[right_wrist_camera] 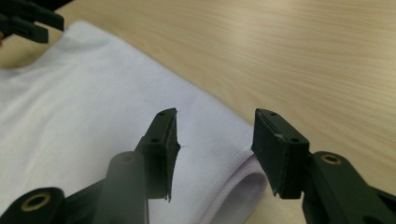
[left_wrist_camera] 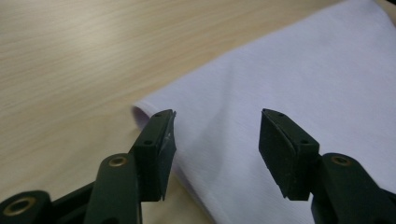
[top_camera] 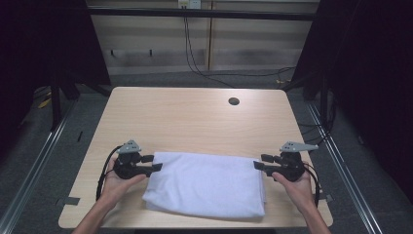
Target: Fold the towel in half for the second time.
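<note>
High view: a folded white cloth (top_camera: pixel 207 185) lies flat on the near half of a light wooden table (top_camera: pixel 195 117), its long side running left to right.
Left gripper (top_camera: pixel 152 163): held in the person's left hand (top_camera: pixel 114 183) at the cloth's far left corner, pointing inward across the table.
Left gripper view: the jaws stand wide apart above the folded corner, with cloth (left_wrist_camera: pixel 289 79) showing in the gap; the pads press on nothing.
Right gripper (top_camera: pixel 260 162): held in the right hand (top_camera: pixel 294 183) at the cloth's far right corner, pointing inward toward the other gripper.
Right gripper view: the jaws stand wide apart over the rolled fold edge of the cloth (right_wrist_camera: pixel 93 121); nothing is pinched.
Cloth: free of both grippers, resting on the table between them.
Table hole (top_camera: pixel 234 101): a round opening near the far edge, well apart from the cloth.
</note>
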Available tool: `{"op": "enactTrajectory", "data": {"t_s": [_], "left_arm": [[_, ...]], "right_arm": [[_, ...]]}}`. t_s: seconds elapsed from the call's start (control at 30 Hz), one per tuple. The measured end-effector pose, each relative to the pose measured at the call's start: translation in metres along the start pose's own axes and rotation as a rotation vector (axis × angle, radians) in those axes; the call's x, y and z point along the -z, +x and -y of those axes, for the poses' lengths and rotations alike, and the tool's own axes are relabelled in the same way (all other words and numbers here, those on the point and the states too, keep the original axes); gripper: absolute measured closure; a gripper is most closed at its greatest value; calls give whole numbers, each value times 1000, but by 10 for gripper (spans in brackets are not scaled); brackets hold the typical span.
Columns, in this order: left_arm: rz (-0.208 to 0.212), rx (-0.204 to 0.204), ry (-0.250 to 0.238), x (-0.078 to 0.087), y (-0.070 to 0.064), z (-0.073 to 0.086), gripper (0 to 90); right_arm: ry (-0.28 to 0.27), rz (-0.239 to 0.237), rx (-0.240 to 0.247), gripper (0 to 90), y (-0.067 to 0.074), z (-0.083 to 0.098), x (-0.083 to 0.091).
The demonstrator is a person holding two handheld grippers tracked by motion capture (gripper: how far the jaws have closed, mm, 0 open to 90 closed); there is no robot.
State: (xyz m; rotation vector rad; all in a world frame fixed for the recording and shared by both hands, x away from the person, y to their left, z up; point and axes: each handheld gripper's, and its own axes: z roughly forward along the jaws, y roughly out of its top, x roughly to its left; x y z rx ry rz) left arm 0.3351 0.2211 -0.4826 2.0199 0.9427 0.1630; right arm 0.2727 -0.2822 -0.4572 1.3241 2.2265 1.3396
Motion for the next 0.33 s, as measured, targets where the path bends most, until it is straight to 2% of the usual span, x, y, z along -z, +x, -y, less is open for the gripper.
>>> {"op": "enactTrajectory", "data": {"t_s": [0.03,0.07,0.17,0.2,0.23,0.27,0.3,0.33], "left_arm": [[-27,39,-3,0,6,2,416],[-45,57,-1,1,10,4,373],[-47,82,-36,11,16,9,357],[-49,96,-51,14,18,11,349],[-62,111,-61,17,19,14,339],[-69,128,-67,18,21,16,327],[-73,128,-58,19,22,17,322],[-73,128,-58,19,22,17,312]], "right_arm": [[-8,25,-7,463,-4,1,-1],[-5,48,-9,441,-7,3,-1],[15,105,-16,371,-13,10,-1],[19,118,-29,316,-15,12,0],[19,151,-41,253,-17,14,1],[29,172,-43,264,-19,15,2],[45,185,-40,297,-21,16,4],[45,201,-46,273,-23,19,6]]}}
